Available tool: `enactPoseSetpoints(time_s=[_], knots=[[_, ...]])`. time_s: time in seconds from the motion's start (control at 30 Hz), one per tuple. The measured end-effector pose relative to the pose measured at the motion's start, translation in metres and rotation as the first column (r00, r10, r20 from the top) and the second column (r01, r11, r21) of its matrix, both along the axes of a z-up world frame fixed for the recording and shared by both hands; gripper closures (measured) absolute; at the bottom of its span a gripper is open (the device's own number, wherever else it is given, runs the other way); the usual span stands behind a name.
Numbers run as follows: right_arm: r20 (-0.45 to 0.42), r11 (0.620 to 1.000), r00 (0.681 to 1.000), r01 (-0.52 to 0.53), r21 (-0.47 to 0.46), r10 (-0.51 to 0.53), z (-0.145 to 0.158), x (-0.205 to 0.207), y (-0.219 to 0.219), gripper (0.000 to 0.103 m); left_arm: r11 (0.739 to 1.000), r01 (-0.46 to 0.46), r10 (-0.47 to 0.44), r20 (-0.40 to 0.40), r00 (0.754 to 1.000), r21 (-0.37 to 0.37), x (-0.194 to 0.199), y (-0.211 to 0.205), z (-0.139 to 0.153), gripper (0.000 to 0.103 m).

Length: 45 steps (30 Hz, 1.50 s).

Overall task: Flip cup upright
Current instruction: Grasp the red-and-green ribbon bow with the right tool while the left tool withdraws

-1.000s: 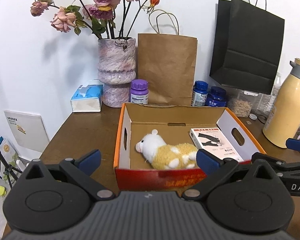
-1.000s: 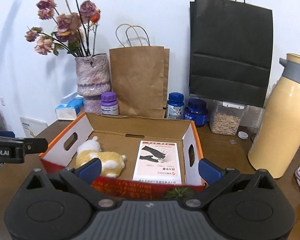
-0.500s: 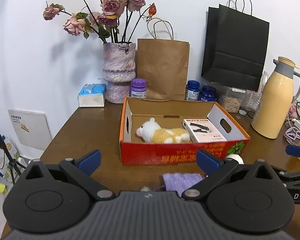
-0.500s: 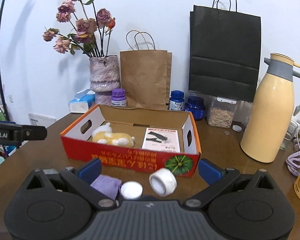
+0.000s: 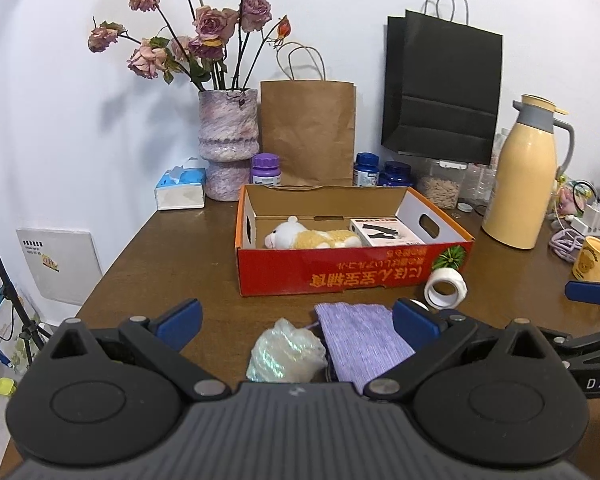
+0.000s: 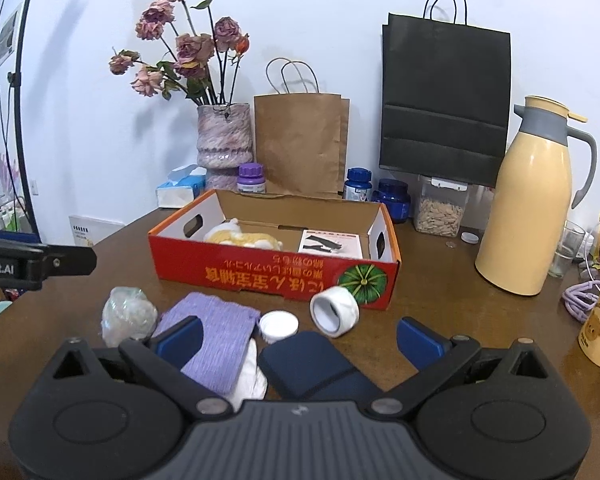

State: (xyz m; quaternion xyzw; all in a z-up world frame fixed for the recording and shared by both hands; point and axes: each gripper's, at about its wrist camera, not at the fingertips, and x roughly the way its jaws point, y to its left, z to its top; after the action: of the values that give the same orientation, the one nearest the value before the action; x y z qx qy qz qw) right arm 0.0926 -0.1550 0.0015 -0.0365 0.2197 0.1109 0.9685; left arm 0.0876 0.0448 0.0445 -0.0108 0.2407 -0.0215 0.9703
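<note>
Both hand-held grippers, left (image 5: 296, 314) and right (image 6: 300, 334), gape empty; "obot.AI" legible.

Dark wooden table (image 6: 440, 296) with smooth low sheen, printed cardboard box (image 6: 276, 276), matt brown paper bag (image 6: 300, 140), matt black paper bag (image 6: 444, 100), ribbed lilac cloth (image 6: 216, 336), glossy white cup (image 6: 335, 311), iridescent crinkled film (image 5: 286, 356), glossy cream jug (image 6: 528, 208).

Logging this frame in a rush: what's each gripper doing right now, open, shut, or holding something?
Left gripper: open, holding nothing.
Right gripper: open, holding nothing; the white cup lies on its side ahead.
</note>
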Motion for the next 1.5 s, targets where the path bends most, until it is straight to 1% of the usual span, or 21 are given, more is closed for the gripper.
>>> enactPoseSetpoints(time_s=[0.27,0.37,0.43,0.53,0.67,0.87,0.97,1.07,1.13,1.17,1.23,1.5], knots=[[-0.013,1.0,1.0,0.004,-0.021,-0.004,-0.019,-0.024,0.002,0.0,1.0,0.004,-0.004,-0.005,1.0,-0.006,-0.025,-0.002,-0.02,0.0],[-0.041,1.0,0.999,0.001,-0.011,-0.002,-0.03,-0.031,0.001,0.0,1.0,0.004,-0.005,-0.027,1.0,-0.02,-0.029,0.0,-0.029,0.0],[-0.063,1.0,0.998,-0.005,-0.004,0.005,-0.038,-0.036,0.001,0.0,1.0,0.004,-0.005,-0.044,0.999,-0.016,-0.03,0.001,-0.035,0.0],[-0.091,1.0,0.996,-0.007,-0.012,0.006,-0.049,-0.041,0.001,0.0,1.0,0.002,-0.004,-0.061,0.998,-0.029,-0.033,0.004,-0.043,0.0],[-0.129,1.0,0.992,-0.01,-0.005,0.009,-0.063,-0.044,0.002,0.0,0.999,-0.009,0.005,-0.072,0.997,-0.053,-0.038,0.008,-0.05,0.0],[-0.153,1.0,0.988,-0.021,-0.004,0.02,-0.074,-0.039,0.006,0.003,0.998,-0.013,0.008,-0.08,0.997,-0.054,-0.039,0.01,-0.055,0.0],[-0.172,1.0,0.985,-0.027,0.0,0.027,-0.079,-0.034,0.008,0.01,0.999,-0.009,0.005,-0.078,0.997,-0.054,-0.039,0.01,-0.055,0.0],[-0.199,0.999,0.979,-0.032,0.006,0.033,-0.084,-0.029,0.009,0.025,0.998,-0.004,0.0,-0.082,0.997,-0.055,-0.037,0.01,-0.056,0.0],[-0.203,0.999,0.978,-0.045,0.015,0.047,-0.085,-0.029,0.009,0.057,0.998,-0.003,-0.002,-0.085,0.996,-0.057,-0.036,0.011,-0.057,0.0],[-0.197,0.999,0.979,-0.049,0.016,0.052,-0.084,-0.03,0.009,0.061,0.998,-0.001,-0.004,-0.086,0.996,-0.058,-0.036,0.011,-0.058,0.0],[-0.193,0.997,0.978,-0.068,0.047,0.076,-0.082,-0.03,0.007,0.064,0.998,0.0,-0.005,-0.088,0.996,-0.06,-0.035,0.011,-0.058,0.0],[-0.133,0.996,0.989,-0.059,0.067,0.067,-0.069,-0.025,0.001,0.066,0.998,0.001,-0.008,-0.099,0.995,-0.07,-0.028,0.016,-0.061,0.0]])
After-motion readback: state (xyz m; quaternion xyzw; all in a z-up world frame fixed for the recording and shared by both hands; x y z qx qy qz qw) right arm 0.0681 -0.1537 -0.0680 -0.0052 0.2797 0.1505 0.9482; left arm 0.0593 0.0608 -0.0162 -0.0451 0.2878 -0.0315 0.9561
